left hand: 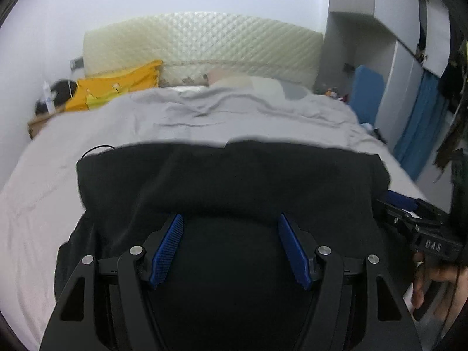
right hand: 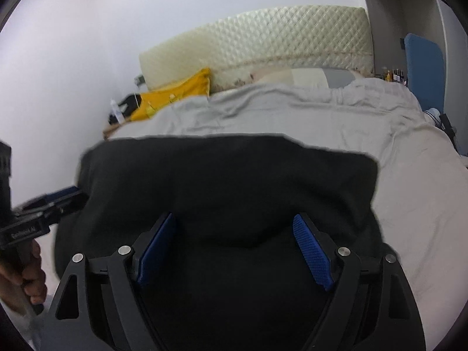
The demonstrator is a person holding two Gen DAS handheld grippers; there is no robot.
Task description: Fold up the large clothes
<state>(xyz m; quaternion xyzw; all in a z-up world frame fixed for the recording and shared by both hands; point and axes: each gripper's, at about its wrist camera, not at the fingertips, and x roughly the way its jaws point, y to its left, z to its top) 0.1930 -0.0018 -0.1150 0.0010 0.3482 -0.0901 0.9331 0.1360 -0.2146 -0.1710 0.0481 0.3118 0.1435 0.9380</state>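
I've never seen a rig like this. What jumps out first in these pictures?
A big black garment sprawls across the near half of a grey-sheeted bed. Over it hang the left gripper and right gripper, jaws spread wide. A yellow cloth lies far left by the quilted headboard.

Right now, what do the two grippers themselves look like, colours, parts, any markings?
Both the left gripper and the right gripper are matte black angular linkages with silver pivot bolts and two textured blue finger pads. Pale raised lettering marks each body, too blurred to read reliably. Bare hands grip the handles; no cables show.
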